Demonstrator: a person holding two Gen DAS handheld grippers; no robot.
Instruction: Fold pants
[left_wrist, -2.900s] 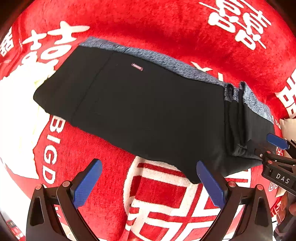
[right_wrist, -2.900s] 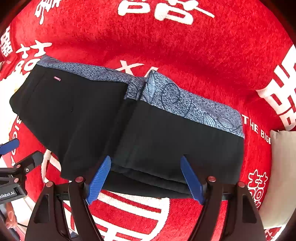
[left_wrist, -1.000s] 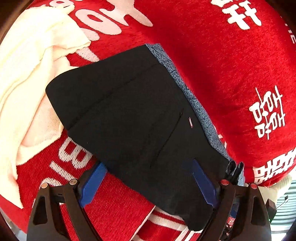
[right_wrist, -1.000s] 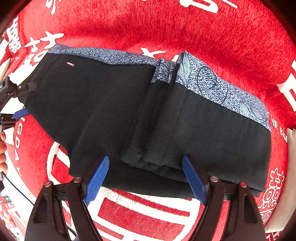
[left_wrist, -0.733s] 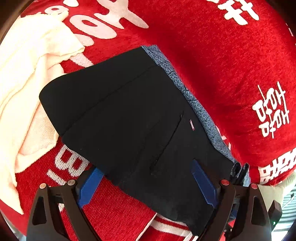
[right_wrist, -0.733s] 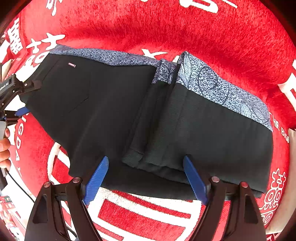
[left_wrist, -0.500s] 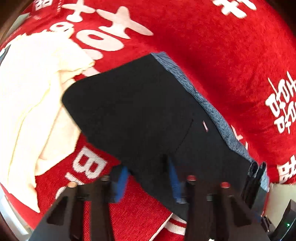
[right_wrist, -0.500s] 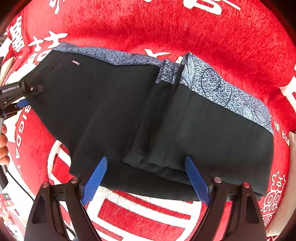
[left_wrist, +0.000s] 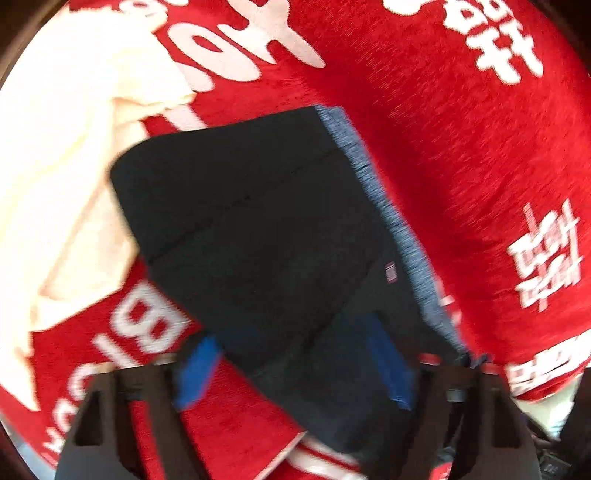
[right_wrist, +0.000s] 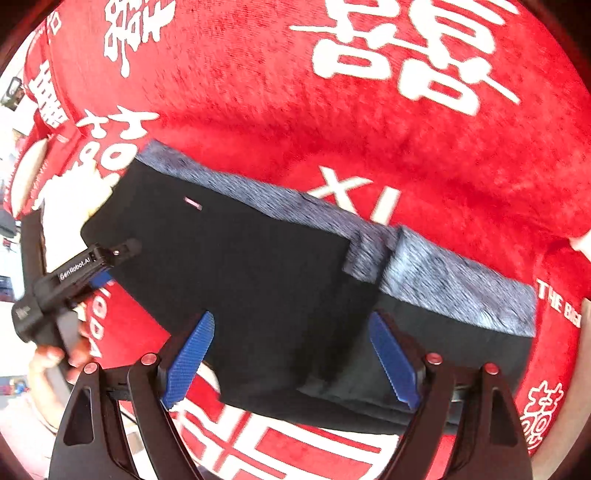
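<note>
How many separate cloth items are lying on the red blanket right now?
2: the black pants in the middle of the red blanket, and a cream cloth at their far left end. Others could lie outside both views.

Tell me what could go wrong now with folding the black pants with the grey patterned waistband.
1. The left gripper is open around the black pants at their edge; closing may catch only the top layer.
2. The cream cloth touches the pants' far end and could be dragged along.
</note>
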